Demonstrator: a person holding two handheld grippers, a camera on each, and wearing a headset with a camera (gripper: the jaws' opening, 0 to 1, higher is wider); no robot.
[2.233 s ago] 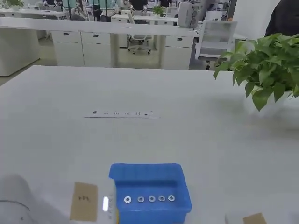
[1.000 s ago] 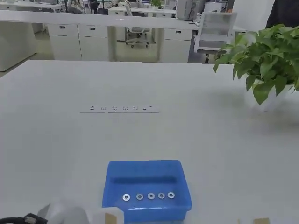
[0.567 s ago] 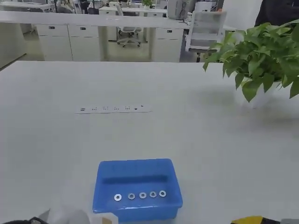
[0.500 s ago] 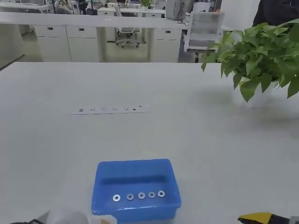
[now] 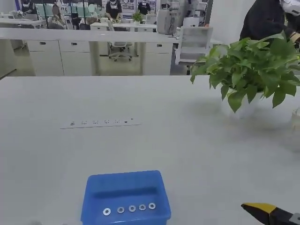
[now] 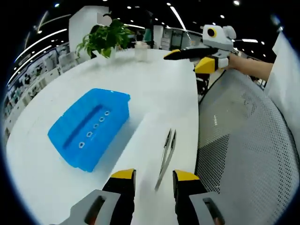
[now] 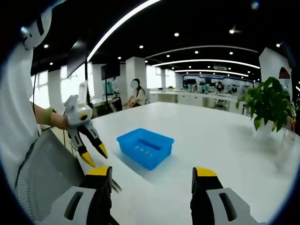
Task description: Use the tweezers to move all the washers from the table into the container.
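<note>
- five small silver ring washers (image 5: 131, 208) sit in a neat row on the floor of the blue rectangular plastic container (image 5: 124, 175). from what i can see, that part of the job is done.
- scanned the bare white table (image 5: 187, 140) around the bin and ahead of both sets of jaws and can't spot a loose washer anywhere. something that small could hide in the blur though, so i'd call it "looks finished" rather than certain.
- the thin metal tweezers (image 6: 166, 157) are lying flat on the table, straight ahead of the left gripper (image 6: 153, 174). they're roughly in line with the gap between its two yellow-tipped jaws and just past the tips, not touching them.
- left gripper's jaws are spread apart with nothing between them. the container is ahead and off to the left of those jaws, well apart from the tweezers.
- the right gripper (image 7: 152, 171) has its jaws released too, wide gap, nothing held. from its view the blue container sits ahead, about centred between the jaws and a fair way out.
- so nobody's holding the tool right now. my read is we're at the very end: washers in, tweezers put down. what's left, if anything, is a last check of the tabletop for a stray.
- background stuff: a leafy green potted plant (image 5: 248, 70) on the far right of the table, well beyond the jaws and clear of the work.
</note>
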